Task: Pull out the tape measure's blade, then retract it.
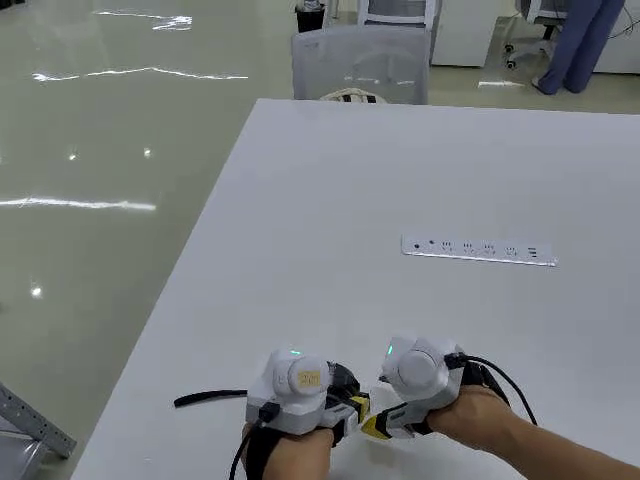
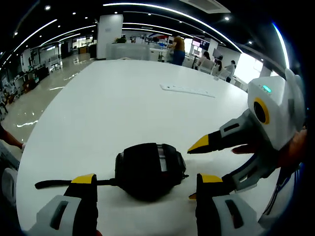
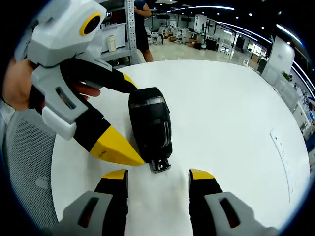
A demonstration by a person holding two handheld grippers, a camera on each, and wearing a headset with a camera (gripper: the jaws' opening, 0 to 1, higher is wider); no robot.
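A black tape measure (image 2: 147,169) lies on the white table (image 1: 330,220), its strap (image 2: 54,184) trailing left; the same strap (image 1: 210,398) shows in the head view. My left gripper (image 2: 146,181) is open, one jaw on each side of the case without touching it. In the right gripper view the tape measure (image 3: 150,125) points its metal blade hook (image 3: 160,166) at my right gripper (image 3: 158,175), which is open just short of the hook. The left gripper (image 3: 118,118) reaches in from the left beside the case. In the head view both grippers (image 1: 345,410) (image 1: 385,420) sit close together at the near edge.
A white power strip (image 1: 478,250) lies on the table further out to the right. A grey mesh chair (image 1: 360,65) stands at the far end. The table's left edge (image 1: 170,300) drops to a shiny floor. A person (image 1: 580,45) stands far right.
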